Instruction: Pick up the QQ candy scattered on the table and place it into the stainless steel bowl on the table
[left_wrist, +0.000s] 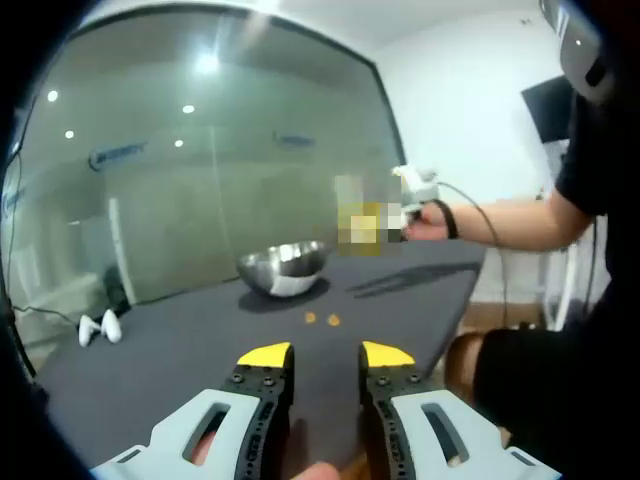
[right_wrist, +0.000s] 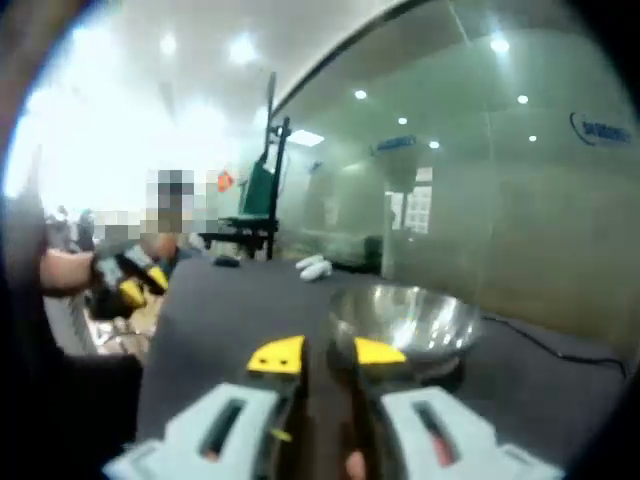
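A dark grey table (left_wrist: 200, 340) carries a stainless steel bowl (left_wrist: 285, 267), two small orange candies (left_wrist: 321, 319) just before it, and what look like two white controllers (left_wrist: 99, 327) near its far edge.

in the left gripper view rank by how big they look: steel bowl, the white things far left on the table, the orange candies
1. stainless steel bowl, clearly the largest.
2. pair of white objects at the table's far edge.
3. two orange candies, tiny specks; the two look alike in size.
All sit at differing distances from the camera, so true sizes stay unsure.
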